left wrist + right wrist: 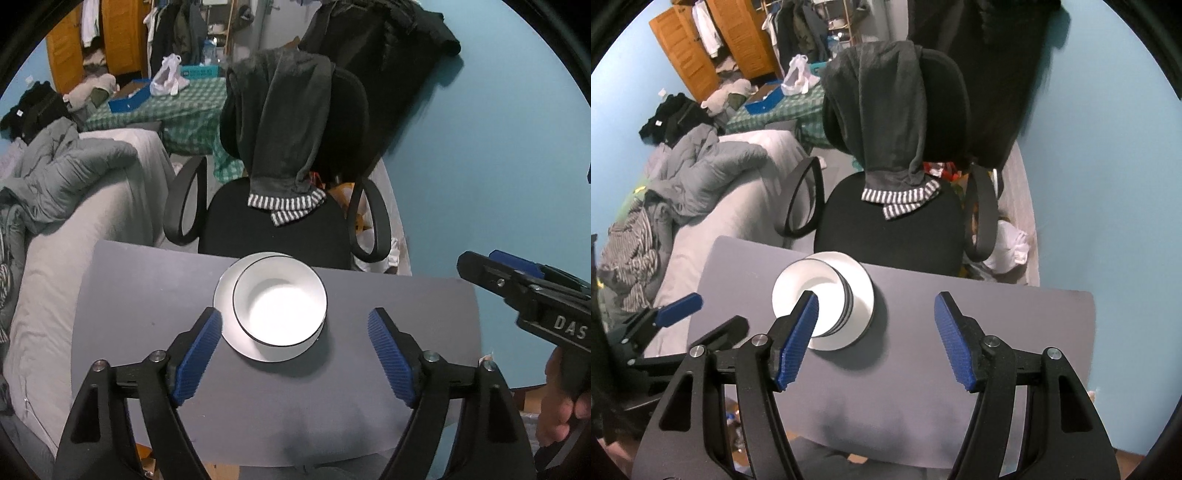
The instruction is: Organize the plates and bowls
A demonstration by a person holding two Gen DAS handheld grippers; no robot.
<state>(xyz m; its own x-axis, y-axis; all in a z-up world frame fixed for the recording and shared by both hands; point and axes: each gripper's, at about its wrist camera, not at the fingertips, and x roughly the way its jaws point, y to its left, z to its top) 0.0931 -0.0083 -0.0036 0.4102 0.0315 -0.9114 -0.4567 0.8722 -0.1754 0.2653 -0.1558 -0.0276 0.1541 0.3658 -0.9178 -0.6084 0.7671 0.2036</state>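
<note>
A bed with grey covers and a rumpled quilt fills the left side, and a black office chair with a dark garment draped over its back stands at the far edge of the grey worktop. On the worktop, near its far edge, a white plate carries a stack of white bowls with dark rims; from the right wrist view the stack shows at least 2 rims. The left hand-held gripper hangs above the near side of the plate, jaws wide apart and holding nothing. The right hand-held gripper is open too, empty, just right of the stack.
</note>
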